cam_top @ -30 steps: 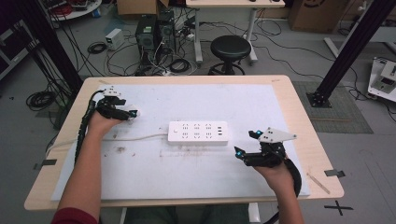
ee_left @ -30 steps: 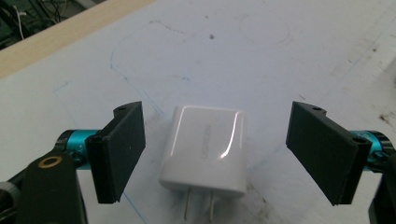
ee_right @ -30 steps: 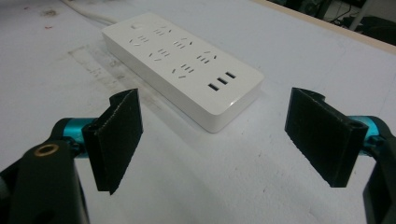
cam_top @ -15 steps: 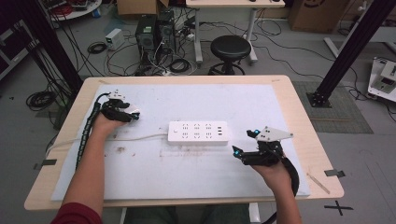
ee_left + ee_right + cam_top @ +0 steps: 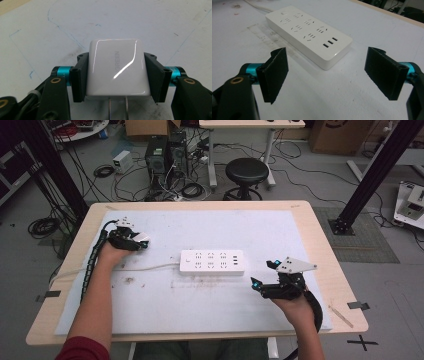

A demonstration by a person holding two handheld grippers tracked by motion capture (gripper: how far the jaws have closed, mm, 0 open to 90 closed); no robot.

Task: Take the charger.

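Note:
A white power strip (image 5: 212,262) lies flat in the middle of the white mat, its cord running off to the left; in the right gripper view the power strip (image 5: 308,33) lies just ahead of the jaws. My left gripper (image 5: 141,241) is at the left of the table, shut on a white charger plug (image 5: 117,70) whose two metal prongs point back toward the camera. The plug (image 5: 142,239) shows as a small white block at the jaws. My right gripper (image 5: 264,275) stands open near the strip's right end, a short way in front of it, with nothing between its pads (image 5: 273,72).
A white mat (image 5: 200,315) covers most of the wooden table (image 5: 340,285). The strip's white cord (image 5: 145,268) trails left past my left hand. Behind the table are a black stool (image 5: 245,172), computer boxes and loose floor cables.
My left gripper has moved right and a little toward me with the plug, closer to the power strip. The right gripper has barely moved.

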